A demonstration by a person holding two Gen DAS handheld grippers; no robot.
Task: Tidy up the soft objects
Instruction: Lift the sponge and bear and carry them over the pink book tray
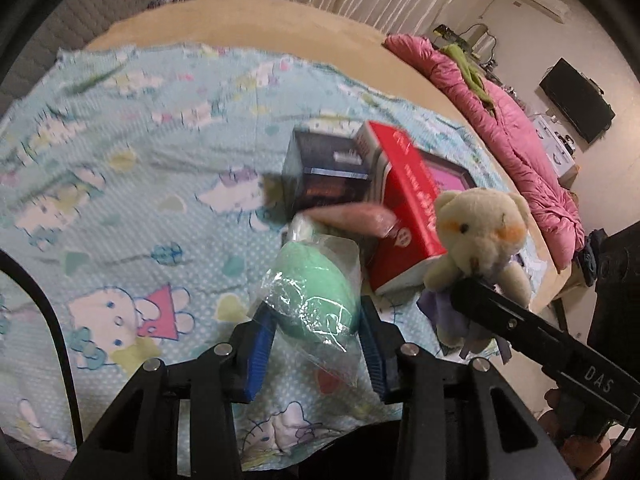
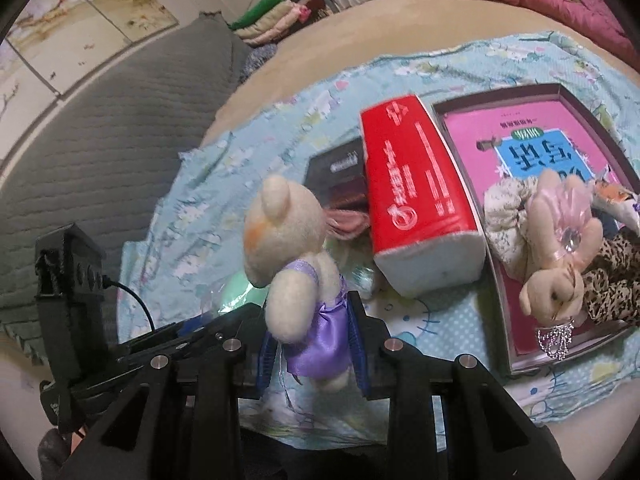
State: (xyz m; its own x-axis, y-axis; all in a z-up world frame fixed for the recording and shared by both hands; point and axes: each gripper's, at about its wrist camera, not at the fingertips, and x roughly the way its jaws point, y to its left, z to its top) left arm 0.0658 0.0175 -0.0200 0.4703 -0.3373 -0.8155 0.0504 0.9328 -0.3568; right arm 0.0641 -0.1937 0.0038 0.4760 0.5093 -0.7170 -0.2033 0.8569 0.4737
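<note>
Blurred cartoon cloth (image 1: 120, 128); pink pouch (image 1: 356, 218) partly hidden.

Dim, warm indoor light; no strong shadows. Heavy fisheye curvature with black vignetted corners in both views. Motion blur smears the patterned sheet (image 1: 120, 128) in the left view; glare glints on the plastic wrap (image 1: 316, 312).

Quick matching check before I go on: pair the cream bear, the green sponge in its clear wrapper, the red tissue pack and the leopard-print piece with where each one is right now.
Things:
1. cream bear in a purple dress
2. green sponge in clear wrapper
3. red tissue pack
4. leopard-print piece

Places:
A. lying in the shallow box with the pink book
B. between the fingers of the right gripper
C. on the blue cartoon-print sheet, beside the box
D. between the fingers of the left gripper

Pairs: 1-B, 2-D, 3-C, 4-A
</note>
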